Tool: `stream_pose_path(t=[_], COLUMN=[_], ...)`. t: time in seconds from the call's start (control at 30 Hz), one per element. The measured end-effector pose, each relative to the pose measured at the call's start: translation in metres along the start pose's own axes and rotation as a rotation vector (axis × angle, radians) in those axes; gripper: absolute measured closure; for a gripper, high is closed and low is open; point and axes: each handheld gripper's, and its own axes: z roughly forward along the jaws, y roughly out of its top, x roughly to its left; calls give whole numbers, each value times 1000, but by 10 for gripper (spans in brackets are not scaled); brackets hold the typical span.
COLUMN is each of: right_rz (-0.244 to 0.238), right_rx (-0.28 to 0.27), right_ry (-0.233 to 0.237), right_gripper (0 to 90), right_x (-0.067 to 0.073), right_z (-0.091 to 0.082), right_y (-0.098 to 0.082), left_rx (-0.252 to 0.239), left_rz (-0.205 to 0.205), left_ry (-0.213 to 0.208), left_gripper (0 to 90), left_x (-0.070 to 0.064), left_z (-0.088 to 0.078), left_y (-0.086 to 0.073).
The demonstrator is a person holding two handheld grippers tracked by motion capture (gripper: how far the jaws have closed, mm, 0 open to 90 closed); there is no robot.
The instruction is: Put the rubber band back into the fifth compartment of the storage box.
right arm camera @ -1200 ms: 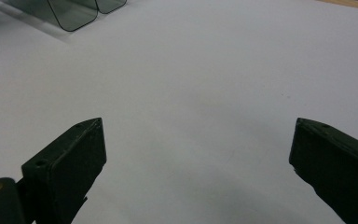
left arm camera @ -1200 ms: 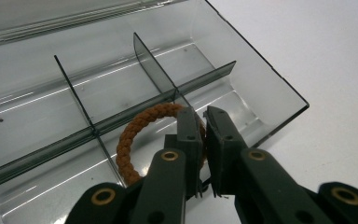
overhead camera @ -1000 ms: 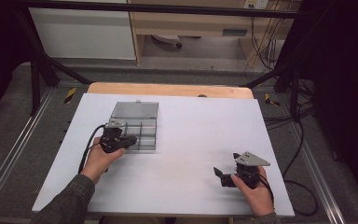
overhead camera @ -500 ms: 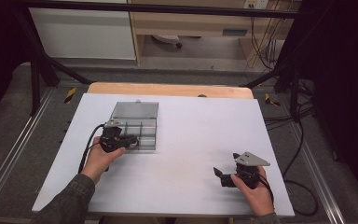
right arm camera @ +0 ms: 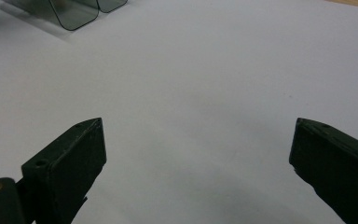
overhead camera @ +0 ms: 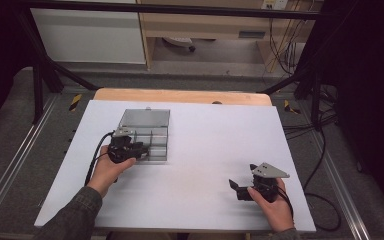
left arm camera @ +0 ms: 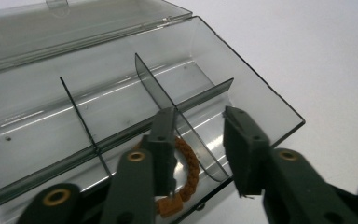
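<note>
In the left gripper view, the left gripper [left arm camera: 200, 154] is hanging over the near edge of the box [left arm camera: 270, 100], and its jaws have just been opening; they are standing apart with nothing pressed between them. The bracelet [left arm camera: 189, 163], an orange-brown braided loop, is lying flat in the box's near middle compartment. The left-hand jaw is covering much of the loop, and its lower end is being cut off at the frame's bottom, so its long axis is hard to make out. A tinted divider [left arm camera: 168, 100] is standing just beside the bracelet and passing between the jaws. Farther back, the clear lid [left arm camera: 74, 23] is lying open behind the box.

In the high view, the right gripper [overhead camera: 241, 190] is resting near the table [overhead camera: 205, 135] front edge, well apart from the box [overhead camera: 152, 135], with its jaws spread wide and nothing between them. The left gripper [overhead camera: 139, 150] is sitting at the box's near left side.
</note>
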Motion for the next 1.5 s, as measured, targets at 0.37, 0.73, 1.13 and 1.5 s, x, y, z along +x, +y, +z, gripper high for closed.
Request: stream_pose_path(t=[0.37,0.73,1.13,1.5], right_rz=[-1,-1,2,4], right_rx=[-2,-2,1,3], right_ry=[2,2,0,-5], right_gripper=[40,39,39,39], right_x=[0,0,1,0], right_z=[0,0,0,0], right_y=[0,0,0,0], left_rx=[-67,-154,-205,-230], left_rz=[0,22,16,1], left_ry=[35,8,27,64], left_gripper=[198,71,71,68], left_x=[-7,-13,2,12], left_z=[0,-21,-62,-94], left_y=[6,7,-21,-54])
